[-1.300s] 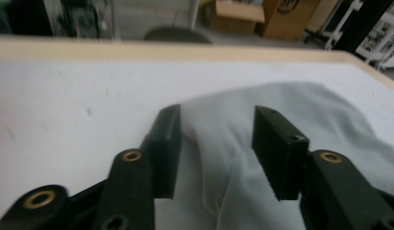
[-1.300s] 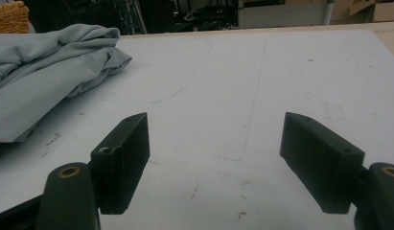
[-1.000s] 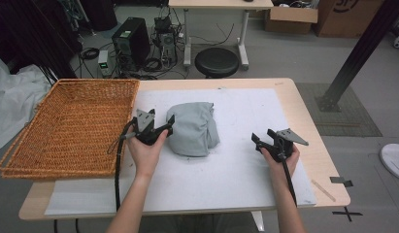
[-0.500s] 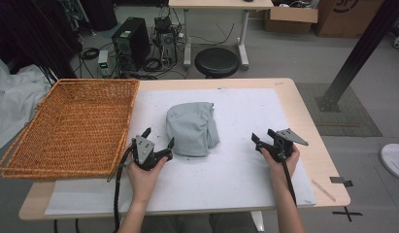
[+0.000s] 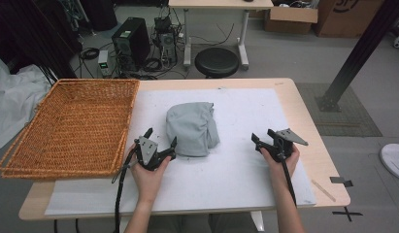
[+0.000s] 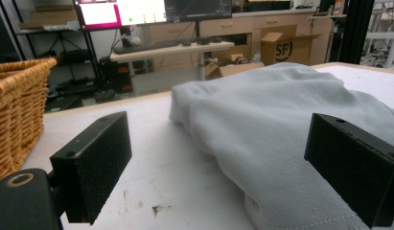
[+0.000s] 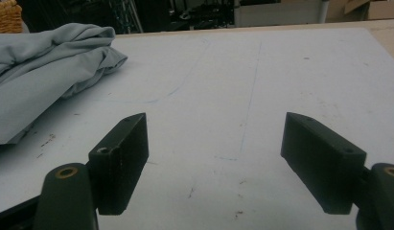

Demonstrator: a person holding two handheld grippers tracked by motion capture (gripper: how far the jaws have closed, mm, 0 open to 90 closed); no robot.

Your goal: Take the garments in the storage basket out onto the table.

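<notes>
A folded grey cloth (image 5: 192, 128) lies in the middle of the white mat (image 5: 245, 174). My left gripper (image 5: 161, 136) rests low on the mat at the cloth's near left corner. Its jaws have just been opening and stand open; in the left gripper view (image 6: 218, 158) the cloth (image 6: 281, 105) lies ahead and behind the right jaw, with no pad pressing on it. My right gripper (image 5: 262, 135) sits on the mat to the right of the cloth, apart from it. It is open with bare mat between its jaws (image 7: 214, 153), and the cloth (image 7: 41, 72) lies off to its left.
An empty wicker basket (image 5: 97, 82) stands at the table's left side, close beside my left hand; its wall (image 6: 17, 110) shows in the left gripper view. Bare mat lies in front of and to the right of the cloth. A stool (image 5: 216, 62) and a computer tower (image 5: 131, 43) stand beyond the table.
My left gripper has drawn back from the cloth's left edge toward the person and sunk to the mat, its jaws wider. The cloth and my right gripper have stayed put.
</notes>
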